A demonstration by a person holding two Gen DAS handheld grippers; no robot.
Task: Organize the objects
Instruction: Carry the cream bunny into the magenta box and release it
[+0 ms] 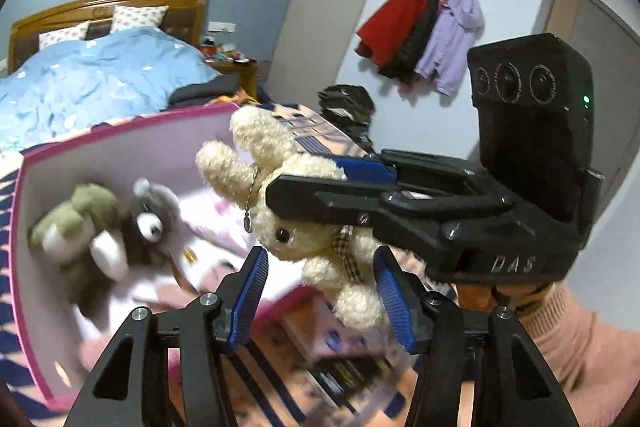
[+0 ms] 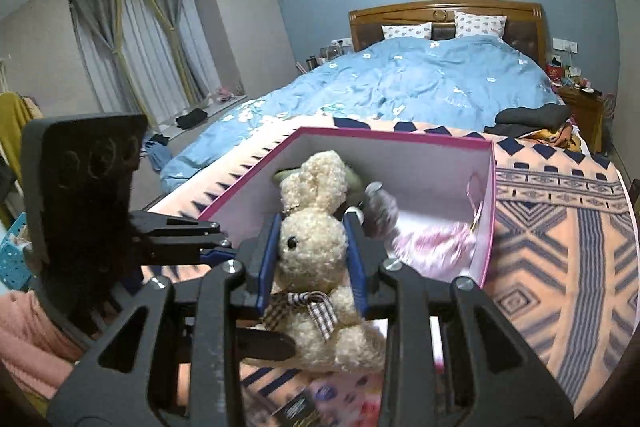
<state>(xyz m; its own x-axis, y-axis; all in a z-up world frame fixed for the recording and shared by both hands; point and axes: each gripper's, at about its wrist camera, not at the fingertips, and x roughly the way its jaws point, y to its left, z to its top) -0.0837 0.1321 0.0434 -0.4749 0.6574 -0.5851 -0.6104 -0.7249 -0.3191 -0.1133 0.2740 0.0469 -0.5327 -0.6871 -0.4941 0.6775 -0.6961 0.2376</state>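
While clamped by the head between the blue pads of the right gripper (image 2: 312, 259), hangs clear of the patterned blanket (image 2: 560, 247) on the bed, just in front of the open pink box (image 2: 490, 211): cream plush rabbit (image 2: 316, 247), bow at the neck, ball chain at the ears. Left gripper (image 1: 320, 303) released, fingers (image 1: 252, 291) parted either side of the rabbit's dangling legs, apparently without pressing. Inside the box already: a grey plush (image 1: 148, 219), a green plush (image 1: 76, 215), something pink and soft. Likely very light, squashy, not fragile, not slippery; pile gives under the pads, so a firm pinch on head or torso suits better than ears, limbs or chain, which would flop and swing.
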